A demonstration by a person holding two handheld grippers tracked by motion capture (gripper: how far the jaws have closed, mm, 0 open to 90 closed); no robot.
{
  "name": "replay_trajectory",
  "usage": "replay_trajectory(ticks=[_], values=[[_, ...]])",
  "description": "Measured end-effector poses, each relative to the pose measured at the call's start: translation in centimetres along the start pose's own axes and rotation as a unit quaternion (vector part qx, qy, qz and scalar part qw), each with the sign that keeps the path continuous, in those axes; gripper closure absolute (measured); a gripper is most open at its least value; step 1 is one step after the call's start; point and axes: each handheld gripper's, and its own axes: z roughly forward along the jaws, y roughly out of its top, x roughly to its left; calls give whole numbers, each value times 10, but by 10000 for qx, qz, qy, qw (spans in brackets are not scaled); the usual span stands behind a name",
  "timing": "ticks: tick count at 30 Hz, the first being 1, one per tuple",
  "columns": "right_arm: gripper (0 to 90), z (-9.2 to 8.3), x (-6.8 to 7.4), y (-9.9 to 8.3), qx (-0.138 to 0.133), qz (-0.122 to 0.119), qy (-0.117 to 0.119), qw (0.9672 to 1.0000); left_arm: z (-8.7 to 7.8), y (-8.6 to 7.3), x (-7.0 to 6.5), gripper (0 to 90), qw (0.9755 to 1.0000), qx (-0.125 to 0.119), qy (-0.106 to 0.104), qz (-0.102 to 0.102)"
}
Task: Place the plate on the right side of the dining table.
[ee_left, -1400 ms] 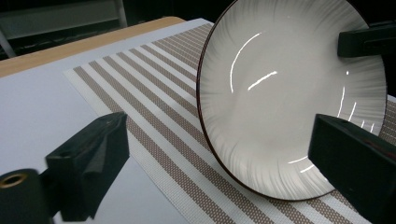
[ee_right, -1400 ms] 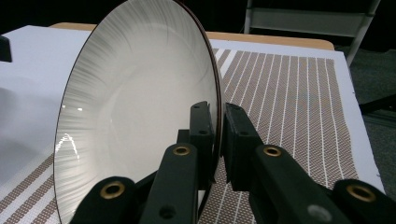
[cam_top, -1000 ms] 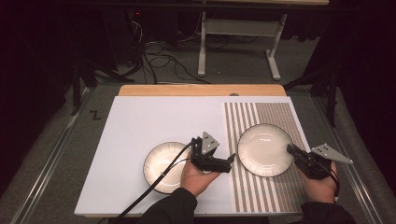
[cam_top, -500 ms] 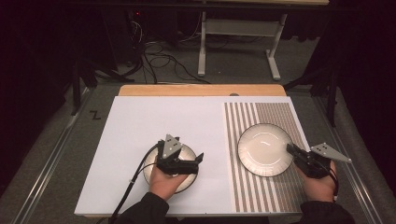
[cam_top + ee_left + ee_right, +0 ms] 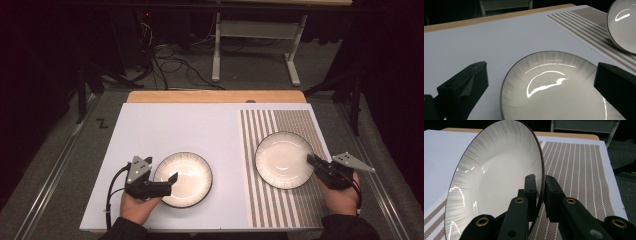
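Observation:
A white plate with a dark rim, the left plate (image 5: pixel 186 175) (image 5: pixel 554 95), lies on the white board. My left gripper (image 5: pixel 170 184) (image 5: pixel 541 86) is at its near left edge, jaws wide open, one on either side of the plate's near part and not touching it. A second plate of the same kind, the right plate (image 5: pixel 282 159) (image 5: pixel 499 182), rests on the striped mat (image 5: pixel 295 210). My right gripper (image 5: pixel 312 161) (image 5: pixel 540 187) is shut on that plate's right rim, one jaw inside the rim and one outside.
The white board (image 5: pixel 170 130) covers most of the wooden table (image 5: pixel 215 96). Beyond the table's far edge stand a metal frame (image 5: pixel 255 45) and loose cables (image 5: pixel 170 60) on the floor. Dark floor lies on both sides.
My left gripper has moved left, from between the two plates to the left plate's near left edge. The right gripper and its plate have stayed put.

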Motion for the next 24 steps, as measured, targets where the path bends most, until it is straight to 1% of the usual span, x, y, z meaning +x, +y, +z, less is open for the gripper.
replay_trajectory(ticks=[2,3,5,7,9,13,14,15,17,21,24], values=[[825,1,-2,0,45,43,-3,10000,-5,-5,5,6,10000,-19,44,-59],[824,2,-3,-1,75,91,1,9999,-7,-8,7,7,9999,-57,64,-85],[820,4,-5,-1,120,92,4,9999,-10,-13,11,8,9997,-163,107,-153],[815,7,-8,-3,182,169,6,9997,-12,-15,14,12,9992,-233,61,-321],[815,8,-9,-3,195,194,2,9996,-12,-17,15,12,9986,-284,27,-435],[809,11,-11,-4,253,241,-21,9994,-11,-17,14,13,9989,-266,-4,-388],[807,12,-11,-4,272,253,-30,9993,-11,-17,13,13,9990,-273,16,-365],[807,13,-11,-5,282,305,-35,9991,-11,-17,14,13,9990,-279,23,-344],[807,14,-13,-4,278,266,-19,9993,-11,-17,14,13,9990,-272,21,-368],[804,16,-13,-4,314,317,-41,9990,-9,-20,15,13,9990,-183,47,-407],[799,18,-14,-5,354,332,-63,9988,-9,-20,17,13,9987,-242,113,-428]])
